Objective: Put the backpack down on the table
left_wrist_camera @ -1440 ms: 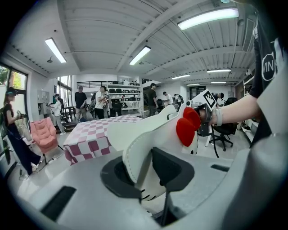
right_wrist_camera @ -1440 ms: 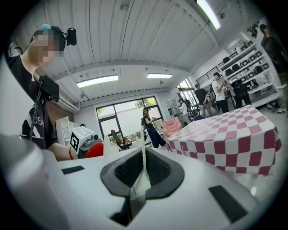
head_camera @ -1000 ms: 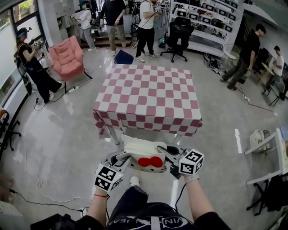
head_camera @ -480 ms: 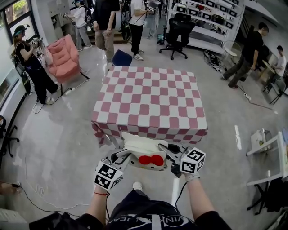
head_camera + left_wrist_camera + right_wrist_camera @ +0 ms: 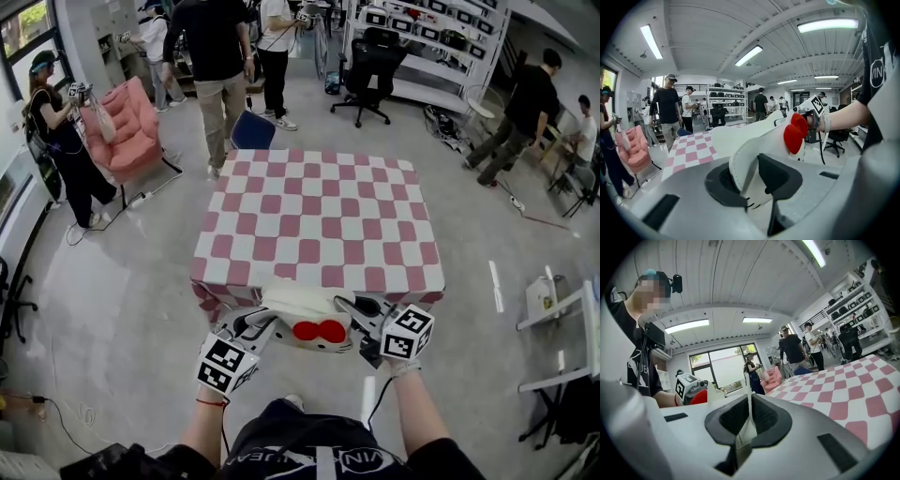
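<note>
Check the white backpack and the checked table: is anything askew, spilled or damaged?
Nothing stands out. The backpack sits roughly level between the left gripper and the right gripper, both shut on it, at the near edge of the table, whose checked cloth lies flat on top.

backpack (image 5: 305,323) at near edge of table (image 5: 319,220), left gripper (image 5: 255,326) on its left side, right gripper (image 5: 363,314) on its right, small chair (image 5: 251,131) behind far-left corner, armchair (image 5: 122,127) further left, office chair (image 5: 370,80) beyond far edge
</note>
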Demonstrator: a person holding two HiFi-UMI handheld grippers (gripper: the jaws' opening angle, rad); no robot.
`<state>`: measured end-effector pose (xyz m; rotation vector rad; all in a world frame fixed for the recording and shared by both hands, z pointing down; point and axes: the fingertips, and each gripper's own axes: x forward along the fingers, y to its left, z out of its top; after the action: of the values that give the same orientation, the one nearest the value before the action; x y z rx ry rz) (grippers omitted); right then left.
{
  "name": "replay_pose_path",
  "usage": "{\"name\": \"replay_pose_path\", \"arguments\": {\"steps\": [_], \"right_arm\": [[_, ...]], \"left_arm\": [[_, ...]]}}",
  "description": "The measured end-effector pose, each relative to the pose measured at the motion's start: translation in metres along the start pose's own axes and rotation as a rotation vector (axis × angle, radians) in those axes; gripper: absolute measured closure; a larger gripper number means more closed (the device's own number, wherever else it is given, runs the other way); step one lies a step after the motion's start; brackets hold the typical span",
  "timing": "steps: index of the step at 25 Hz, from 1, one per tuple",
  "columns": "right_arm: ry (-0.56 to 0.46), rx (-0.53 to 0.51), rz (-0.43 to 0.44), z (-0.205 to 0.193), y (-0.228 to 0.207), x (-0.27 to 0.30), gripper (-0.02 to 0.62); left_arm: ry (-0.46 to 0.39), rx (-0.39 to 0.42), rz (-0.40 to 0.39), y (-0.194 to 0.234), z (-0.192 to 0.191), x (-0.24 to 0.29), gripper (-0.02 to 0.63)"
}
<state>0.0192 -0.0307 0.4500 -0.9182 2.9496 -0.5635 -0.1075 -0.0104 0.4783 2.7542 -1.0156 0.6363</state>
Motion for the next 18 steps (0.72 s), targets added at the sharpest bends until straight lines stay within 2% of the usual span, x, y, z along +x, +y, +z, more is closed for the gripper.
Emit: {"name": "replay_pose_path", "arguments": {"steps": [8, 13, 18], "right_arm": [[-0.011, -0.015, -0.003, 0.036, -0.033, 0.025, 0.584], [0.012, -0.064, 0.008, 0.061, -0.063, 0.043, 0.584], [0.021, -0.056, 0.033, 0.072, -0.099, 0.063, 0.584]], "left_arm": [[-0.036, 0.018, 0.000, 0.041, 0.031, 0.026, 0.514], [-0.062, 0.034, 0.001, 0.064, 0.056, 0.047, 0.514], [-0.057, 0.012, 0.025, 0.091, 0.068, 0.074, 0.514]]}}
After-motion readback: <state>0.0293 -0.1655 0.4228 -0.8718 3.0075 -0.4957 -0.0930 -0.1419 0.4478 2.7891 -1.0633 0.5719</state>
